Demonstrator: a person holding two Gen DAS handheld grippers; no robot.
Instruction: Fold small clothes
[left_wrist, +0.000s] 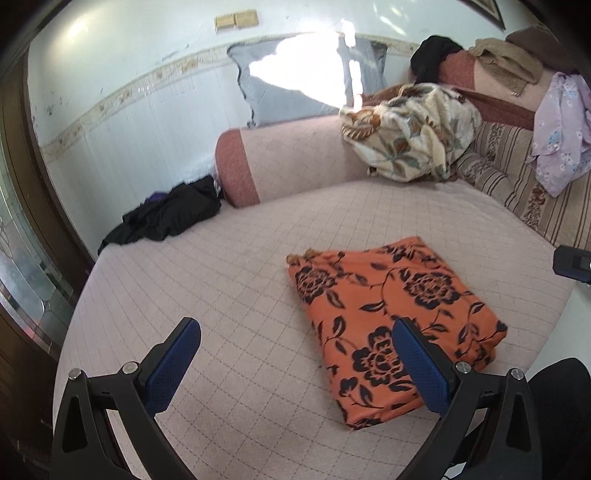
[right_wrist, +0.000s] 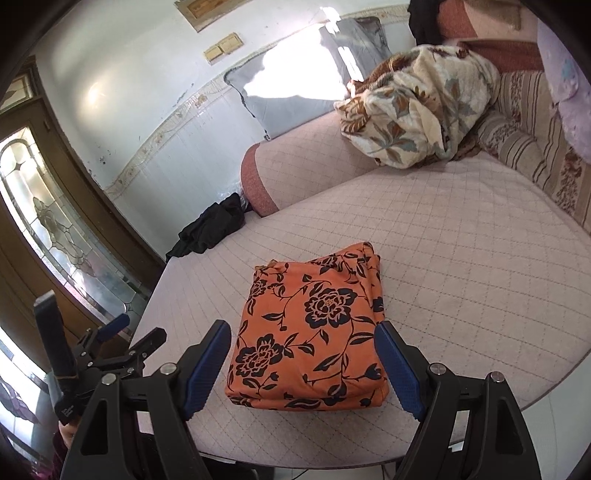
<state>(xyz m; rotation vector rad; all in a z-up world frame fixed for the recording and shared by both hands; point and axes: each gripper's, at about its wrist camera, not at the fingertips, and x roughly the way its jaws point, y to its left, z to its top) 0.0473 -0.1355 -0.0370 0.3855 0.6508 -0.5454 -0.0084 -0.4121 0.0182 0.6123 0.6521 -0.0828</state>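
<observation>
An orange garment with black flowers (left_wrist: 391, 314) (right_wrist: 314, 332) lies folded into a thick rectangle on the pink quilted sofa seat (left_wrist: 221, 288) (right_wrist: 461, 266), near its front edge. My left gripper (left_wrist: 295, 325) hangs open above the seat, just left of the garment, with its right finger overlapping the cloth's near part in the picture. My right gripper (right_wrist: 303, 328) stands open in front of the garment, which shows between the blue pads with nothing gripped. The left gripper (right_wrist: 122, 332) also appears at the lower left of the right wrist view.
A crumpled black garment (left_wrist: 170, 214) (right_wrist: 210, 229) lies at the seat's far left corner by the bolster (left_wrist: 240, 166). A cream floral blanket (left_wrist: 410, 129) (right_wrist: 417, 103) is heaped at the back. A lilac garment (left_wrist: 561, 129) and brown clothes drape the striped backrest. A glazed wooden door (right_wrist: 48, 221) stands left.
</observation>
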